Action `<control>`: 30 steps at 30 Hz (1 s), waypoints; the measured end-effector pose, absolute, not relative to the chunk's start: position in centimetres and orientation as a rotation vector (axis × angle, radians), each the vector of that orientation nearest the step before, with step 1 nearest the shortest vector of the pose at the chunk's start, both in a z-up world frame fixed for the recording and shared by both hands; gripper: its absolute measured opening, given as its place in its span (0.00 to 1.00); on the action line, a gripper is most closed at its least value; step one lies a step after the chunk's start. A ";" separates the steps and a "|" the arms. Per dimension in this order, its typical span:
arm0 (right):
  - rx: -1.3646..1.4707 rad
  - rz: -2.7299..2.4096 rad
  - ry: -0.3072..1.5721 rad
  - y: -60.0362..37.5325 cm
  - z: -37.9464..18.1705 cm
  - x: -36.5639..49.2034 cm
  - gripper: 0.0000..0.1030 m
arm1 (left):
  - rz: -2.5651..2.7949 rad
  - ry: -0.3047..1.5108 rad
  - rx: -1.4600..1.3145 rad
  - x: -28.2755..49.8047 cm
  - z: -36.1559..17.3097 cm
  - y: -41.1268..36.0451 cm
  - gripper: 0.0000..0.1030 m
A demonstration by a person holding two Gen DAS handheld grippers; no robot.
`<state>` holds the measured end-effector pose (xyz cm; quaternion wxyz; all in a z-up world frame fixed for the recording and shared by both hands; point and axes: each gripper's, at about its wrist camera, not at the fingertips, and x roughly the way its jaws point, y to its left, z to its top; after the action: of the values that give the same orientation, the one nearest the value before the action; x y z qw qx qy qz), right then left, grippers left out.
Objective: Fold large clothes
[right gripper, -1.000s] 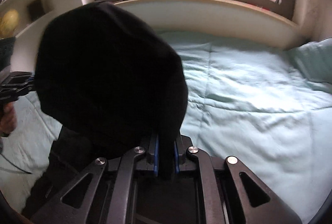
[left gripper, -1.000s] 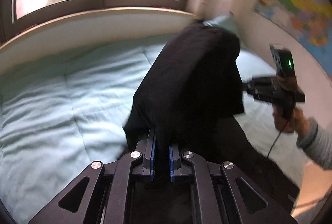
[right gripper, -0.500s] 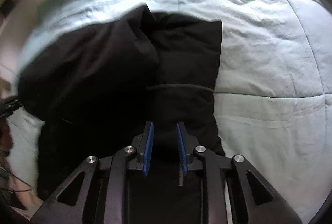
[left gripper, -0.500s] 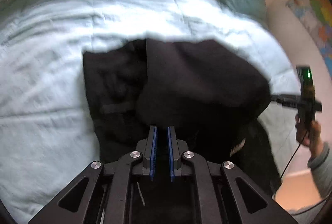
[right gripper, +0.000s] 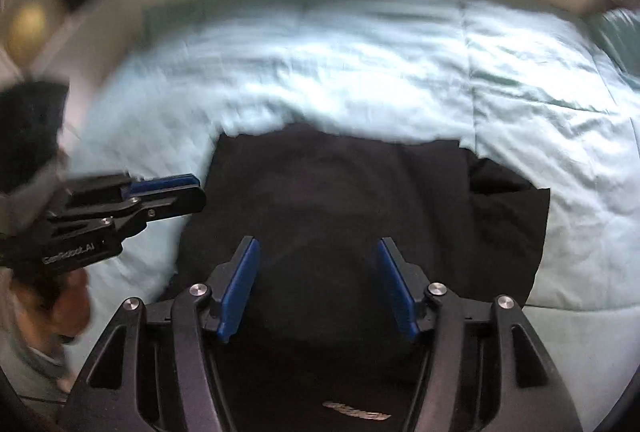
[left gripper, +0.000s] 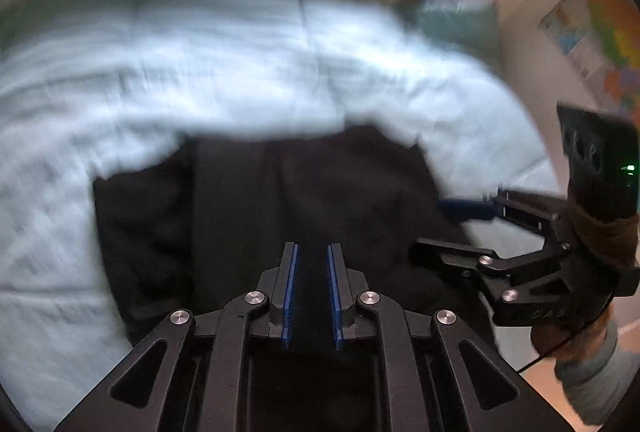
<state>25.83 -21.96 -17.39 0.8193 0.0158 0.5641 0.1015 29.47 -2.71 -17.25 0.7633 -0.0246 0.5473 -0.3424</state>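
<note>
**Fold laid down, both grippers letting go**

Since a second ago the black garment (right gripper: 340, 216) has gone from hanging in the air, pinched in both grippers, to lying flat on the bed (right gripper: 360, 64), doubled over on itself. It rests directly ahead of and beneath both pairs of fingers.

In that earlier view the right gripper (right gripper: 318, 290) was closed on cloth. Its jaws have just been opening and now stand well apart, with the garment below them but not pinched. The left gripper (left gripper: 311, 286) also held cloth then. Its blue pads now sit close together with a narrow gap, and against the dark cloth I cannot tell whether anything is caught between them. Both views have tipped from looking across the room to looking down at the bed. Seen from the left camera, the right gripper hovers just beside the garment's right edge.

The step in hand looks like releasing after a fold. To do it well, both grippers should lift straight off without dragging the top layer, so the edges stay lined up. A quick press along the crease would help, since the cloth looks puffy near the fold. The blur suggests speed, so slowing down here seems wise.
</note>
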 end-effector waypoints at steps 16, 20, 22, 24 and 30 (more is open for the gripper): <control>0.138 0.161 1.312 -26.0 -24.5 19.7 0.66 | -0.779 1.327 0.035 25.0 -23.1 -2.5 0.14; 0.196 0.171 1.160 -27.4 -19.0 21.8 0.69 | -0.867 1.205 -0.040 25.0 -18.7 -2.9 0.14; 0.217 0.151 1.122 -27.9 -18.6 24.3 0.69 | -0.862 1.194 -0.067 26.5 -18.5 -4.2 0.14; 0.221 0.132 1.130 -28.2 -19.8 27.3 0.69 | -0.821 1.198 -0.051 28.2 -19.6 -5.4 0.14; 0.176 0.110 1.293 -28.4 -29.6 32.0 0.69 | -0.708 1.343 -0.056 31.1 -27.3 -6.9 0.13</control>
<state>32.00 -28.39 -29.58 0.7933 0.0818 0.6012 0.0510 31.09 -6.91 -27.33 0.7251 -0.0256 0.6088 -0.3208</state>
